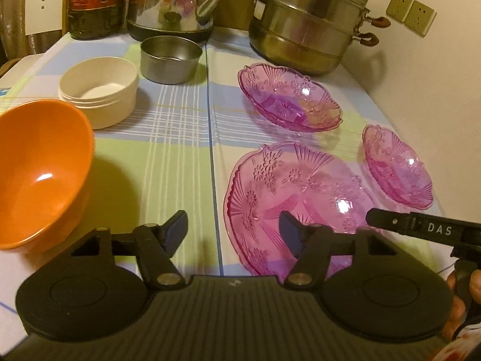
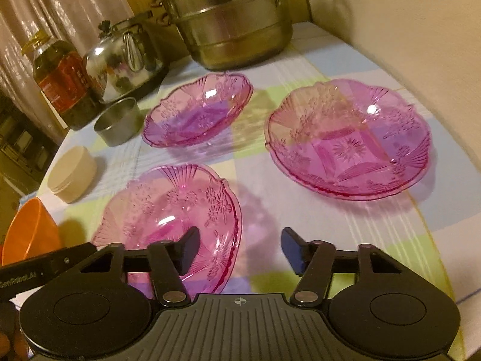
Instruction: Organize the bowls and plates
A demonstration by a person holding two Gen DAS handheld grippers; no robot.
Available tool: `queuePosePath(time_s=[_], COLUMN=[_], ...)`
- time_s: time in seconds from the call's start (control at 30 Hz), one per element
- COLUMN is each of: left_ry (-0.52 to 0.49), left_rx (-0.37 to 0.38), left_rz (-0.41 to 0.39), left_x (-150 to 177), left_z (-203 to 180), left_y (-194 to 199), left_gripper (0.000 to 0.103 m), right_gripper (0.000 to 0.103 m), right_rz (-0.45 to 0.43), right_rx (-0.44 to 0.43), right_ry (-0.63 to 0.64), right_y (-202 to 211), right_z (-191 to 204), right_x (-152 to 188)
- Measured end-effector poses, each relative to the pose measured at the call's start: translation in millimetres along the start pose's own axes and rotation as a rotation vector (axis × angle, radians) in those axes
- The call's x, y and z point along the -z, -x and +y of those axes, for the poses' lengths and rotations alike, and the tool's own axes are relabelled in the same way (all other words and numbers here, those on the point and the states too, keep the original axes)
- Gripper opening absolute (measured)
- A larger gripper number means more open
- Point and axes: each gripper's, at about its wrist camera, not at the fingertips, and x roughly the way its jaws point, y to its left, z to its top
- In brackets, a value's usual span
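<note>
Your left gripper (image 1: 233, 230) has its jaws parted with nothing between the pads; below the gap lies the checked tablecloth (image 1: 180, 138), and the right-hand pad hangs over the near rim of the closest pink glass plate (image 1: 294, 186). Your right gripper (image 2: 240, 248) is likewise apart and empty: its left pad sits above that same plate (image 2: 168, 210), while the gap itself shows only cloth (image 2: 345, 234). Whether either pad touches the glass cannot be told.

In the left wrist view, the side of the right gripper's black body (image 1: 427, 228) pokes in from the right edge just beside the plate, with fingers (image 1: 472, 285) of your hand below it.

Beyond the near plate, two more pink glass plates rest flat on the cloth, each apart from the others: one toward the back (image 1: 288, 97) (image 2: 198, 109), and one to the right (image 1: 396, 165) (image 2: 348, 141), which looks the widest from the right wrist camera.

To the left stand an orange bowl (image 1: 42, 174) (image 2: 28, 231) nearest you, a cream round container (image 1: 99, 90) (image 2: 72, 177) behind it, and a small steel bowl (image 1: 171, 58) (image 2: 118, 121) further back.

Along the far edge stand a dark oil bottle (image 1: 93, 3) (image 2: 61, 81), a shiny kettle (image 1: 174, 0) (image 2: 126, 60) and a stacked steel steamer pot (image 1: 309, 24) (image 2: 231, 21). Two wall sockets (image 1: 410, 13) sit on the wall to the right.
</note>
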Motion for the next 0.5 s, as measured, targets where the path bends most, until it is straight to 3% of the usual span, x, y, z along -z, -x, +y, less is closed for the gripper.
queuePosePath(time_s=[0.23, 0.5], left_ry=[-0.012, -0.023], left_rx=[0.011, 0.010], left_rz=[0.015, 0.020], left_x=[3.5, 7.7], left_z=[-1.0, 0.5], left_y=[-14.5, -17.8], left_gripper=[0.042, 0.022], right_gripper=[0.043, 0.020], right_rz=[0.036, 0.039], right_rx=[-0.023, -0.006], right_ry=[-0.014, -0.012], right_y=[-12.1, -13.1], right_z=[-3.9, 4.5], right_x=[5.3, 5.1])
